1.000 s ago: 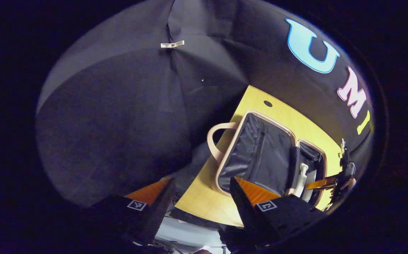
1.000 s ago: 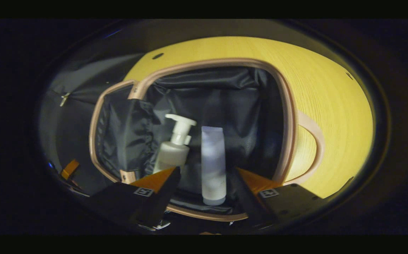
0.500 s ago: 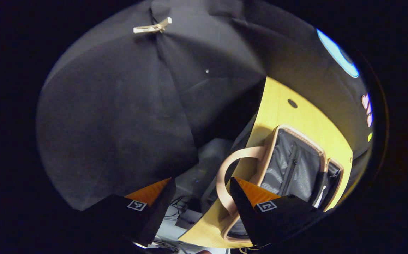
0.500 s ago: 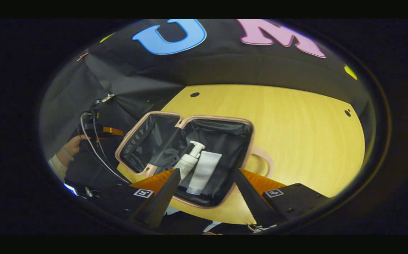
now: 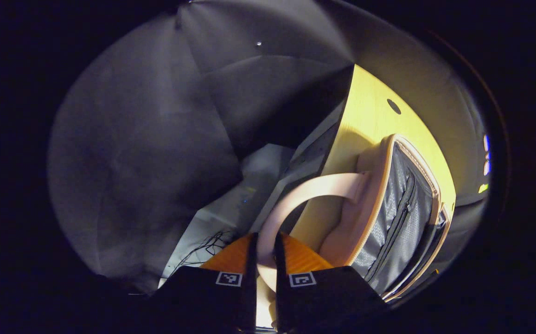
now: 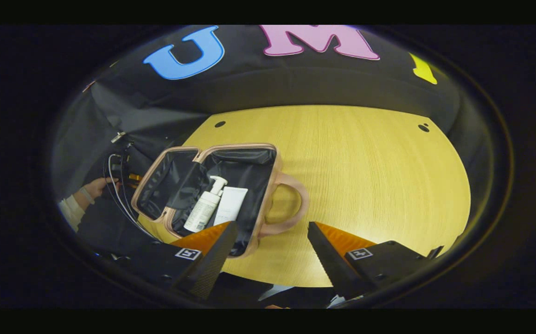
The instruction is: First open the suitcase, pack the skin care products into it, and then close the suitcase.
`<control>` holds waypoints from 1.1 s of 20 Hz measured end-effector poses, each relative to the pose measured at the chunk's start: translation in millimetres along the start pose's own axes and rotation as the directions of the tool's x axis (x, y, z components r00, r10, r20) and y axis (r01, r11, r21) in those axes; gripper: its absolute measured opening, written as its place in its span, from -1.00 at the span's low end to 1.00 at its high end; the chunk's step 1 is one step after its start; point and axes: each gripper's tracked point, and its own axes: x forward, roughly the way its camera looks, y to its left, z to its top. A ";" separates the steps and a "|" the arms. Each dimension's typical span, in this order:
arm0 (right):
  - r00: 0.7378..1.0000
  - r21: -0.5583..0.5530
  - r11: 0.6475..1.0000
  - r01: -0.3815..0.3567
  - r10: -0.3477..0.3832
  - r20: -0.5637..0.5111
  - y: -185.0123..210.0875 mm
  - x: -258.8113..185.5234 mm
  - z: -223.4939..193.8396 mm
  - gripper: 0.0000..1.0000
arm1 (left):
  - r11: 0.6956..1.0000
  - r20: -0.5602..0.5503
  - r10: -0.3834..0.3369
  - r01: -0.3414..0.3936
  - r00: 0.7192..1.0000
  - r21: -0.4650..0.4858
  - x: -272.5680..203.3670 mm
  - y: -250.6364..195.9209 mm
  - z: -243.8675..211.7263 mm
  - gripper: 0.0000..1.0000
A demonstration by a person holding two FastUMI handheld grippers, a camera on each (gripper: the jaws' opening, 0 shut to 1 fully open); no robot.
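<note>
suitcase (image 6: 212, 195): open on the table, near its left edge in the right gripper view; two halves lie side by side, dark lining up; the long axis of the open case runs left to right in this view.
lid half (image 5: 402, 218): in the left gripper view it stands tilted up off the table, lining and a zipper facing right.
handle (image 5: 305, 199): pale loop on the lid half, reaching out past the table edge; the left gripper (image 5: 263, 260) has its fingers narrow, both pressed on the loop.
other handle (image 6: 289, 204): on the far half, pointing right, flat on the table.
pump bottle (image 6: 205, 208): lies in the right half, pump head pointing away from the camera, long axis about along the view.
tube (image 6: 231, 211): just beside the bottle on its right, parallel to it.
right gripper (image 6: 272, 241): fingers wide apart, holding nothing, above the near table edge, apart from the case.
hand (image 6: 94, 188): at the left of the case, with cables beside it.
table (image 6: 365, 176): yellow wood, round-looking, small dark holes near the far edge; broad bare part at the right of the case.
room: black cloth wall behind the table.
</note>
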 end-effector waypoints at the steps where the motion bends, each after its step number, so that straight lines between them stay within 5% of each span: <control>1: 1.000 0.006 1.000 -0.007 0.007 0.008 0.6 -1.3 3.5 0.95 | 1.000 0.026 -0.003 0.003 1.000 0.006 -3.8 -1.0 5.3 -0.64; 4: 0.999 0.002 1.000 -0.025 0.025 0.038 6.5 -3.6 10.8 0.95 | 0.992 0.081 -0.124 0.124 0.989 0.008 -34.5 -25.9 18.8 -0.76; 9: 0.995 -0.048 0.996 -0.076 0.078 0.053 12.8 -13.8 9.9 0.95 | 0.979 0.190 -0.150 0.118 0.970 0.169 -105.5 -48.3 26.4 -0.80; 13: 0.989 -0.098 0.988 -0.118 0.126 0.078 9.6 -28.1 16.4 0.95 | 0.956 0.304 -0.237 0.165 0.923 0.245 -196.9 -98.9 31.4 -0.87; 17: 0.974 -0.144 0.977 -0.154 0.175 0.142 -1.2 -48.1 31.3 0.95 | 0.904 0.353 -0.384 0.269 0.853 0.332 -279.1 -181.1 5.2 -0.88; 22: 0.959 -0.195 0.973 -0.126 0.169 0.226 -42.1 -91.2 47.3 0.95 | 0.801 0.326 -0.489 0.270 0.809 0.534 -312.7 -306.0 -48.2 -0.88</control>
